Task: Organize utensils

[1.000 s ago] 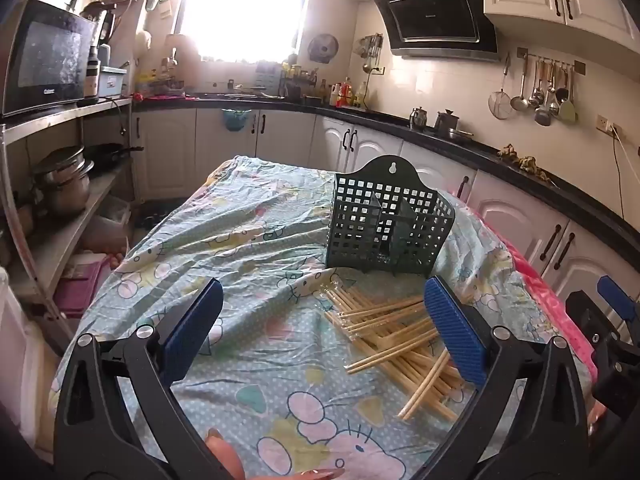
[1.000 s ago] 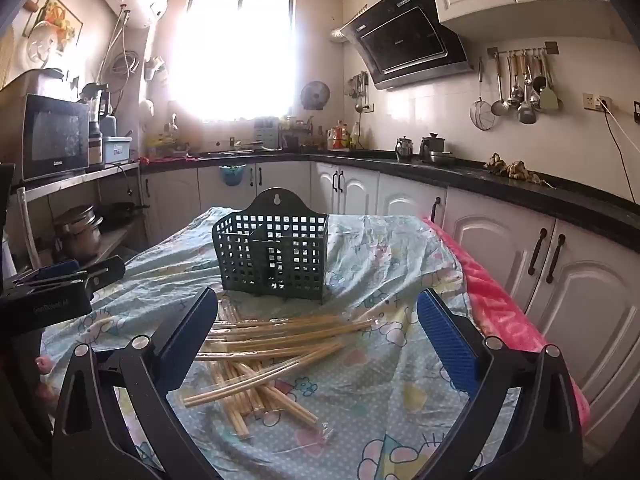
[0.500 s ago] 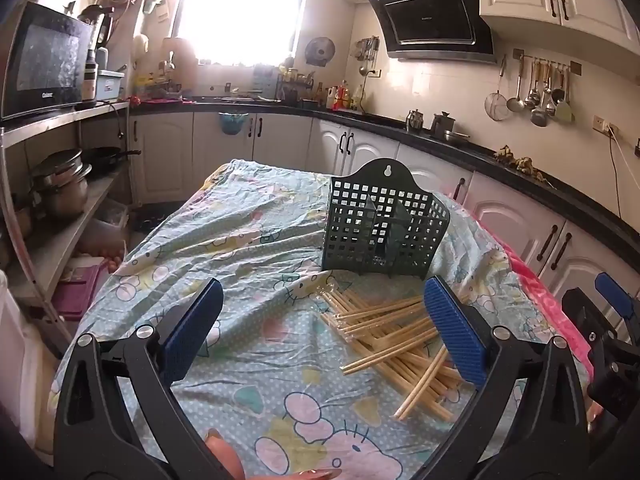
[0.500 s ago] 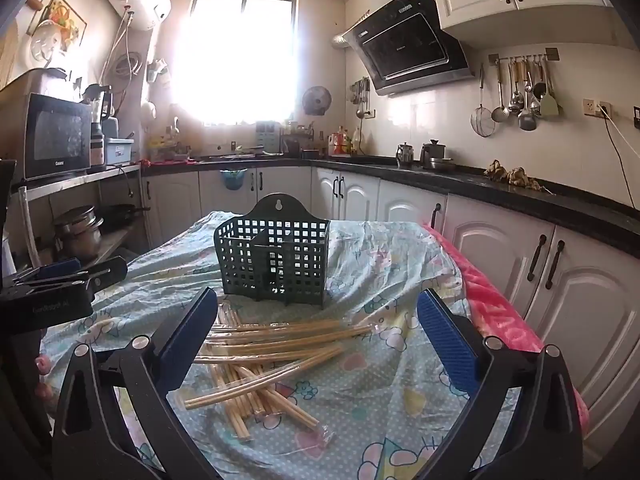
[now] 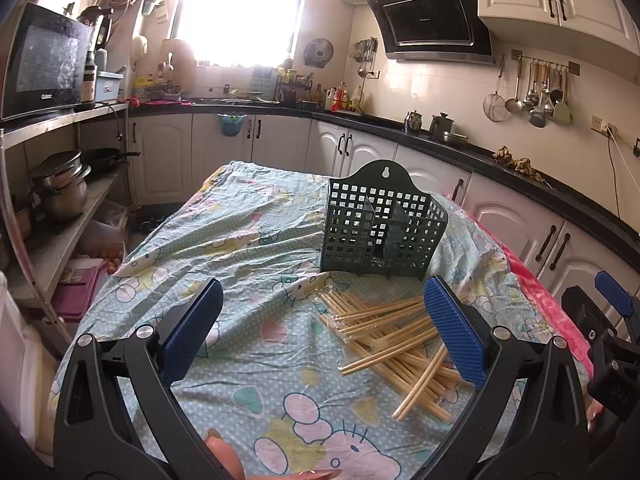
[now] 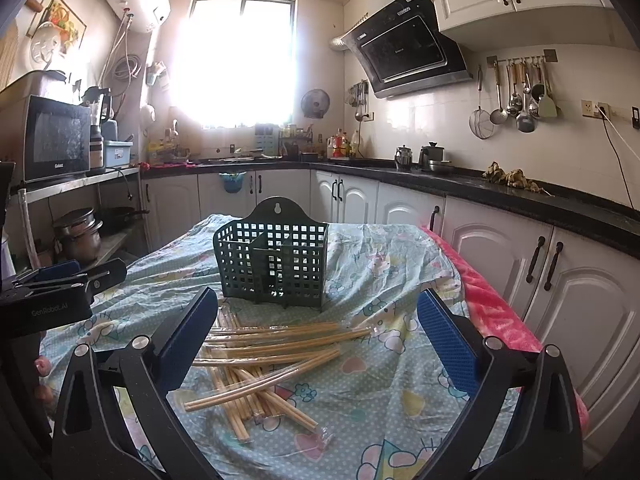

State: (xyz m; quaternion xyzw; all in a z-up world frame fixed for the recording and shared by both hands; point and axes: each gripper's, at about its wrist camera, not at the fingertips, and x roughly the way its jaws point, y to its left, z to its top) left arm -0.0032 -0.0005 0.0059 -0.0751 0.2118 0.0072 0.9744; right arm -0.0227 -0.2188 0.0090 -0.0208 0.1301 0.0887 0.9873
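Indoors, in a kitchen, a counter (image 5: pixel 256 360) is covered by a pale blue cartoon-print cloth (image 6: pixel 380 384). Near its middle stands a dark green plastic utensil basket (image 5: pixel 382 226) with grid walls and inner dividers, upright, its hanging tab at the back. Just in front of the basket lies a loose, crisscrossed pile of wooden chopsticks (image 5: pixel 394 340), many in clear plastic sleeves; the pile lies apart from the basket.

Each view looks forward along a black tool with blue pads. The left hand-held gripper (image 5: pixel 320 332) hovers above the cloth with its jaws spread wide, gripping nothing; its right pad sits in front of the pile's edge. The right hand-held gripper (image 6: pixel 316 336) is likewise wide apart and empty, with the chopsticks framed between its fingers. A fingertip (image 5: pixel 224 456) shows at the lower edge of the left view.
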